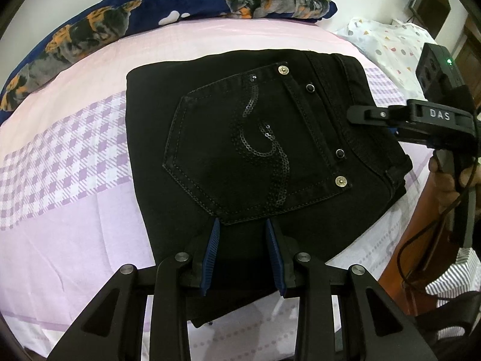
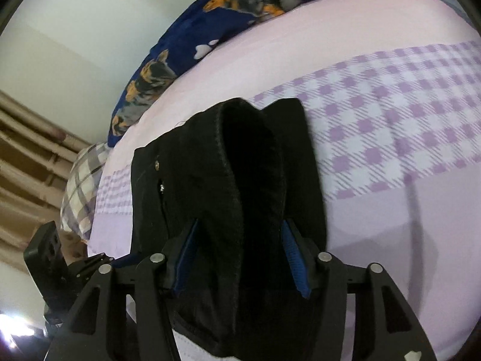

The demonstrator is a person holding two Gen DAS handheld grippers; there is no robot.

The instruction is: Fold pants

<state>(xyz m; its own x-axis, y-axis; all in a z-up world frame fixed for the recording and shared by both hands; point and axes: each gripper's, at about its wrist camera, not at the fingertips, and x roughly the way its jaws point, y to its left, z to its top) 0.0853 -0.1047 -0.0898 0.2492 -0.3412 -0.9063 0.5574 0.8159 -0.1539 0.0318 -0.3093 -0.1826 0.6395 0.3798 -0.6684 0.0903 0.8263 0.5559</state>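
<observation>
Black pants [image 1: 258, 150] lie folded on the pink checked bed sheet [image 1: 75, 156], waistband end toward the right gripper [image 2: 240, 258], whose jaws straddle that thick edge unclenched, while the left gripper [image 1: 243, 258] hovers released over the near edge.

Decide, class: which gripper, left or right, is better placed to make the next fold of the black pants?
Right, probably. The right gripper has its jaws around the waistband edge of the pants, while the left gripper hovers open above the pocket, holding nothing.
</observation>
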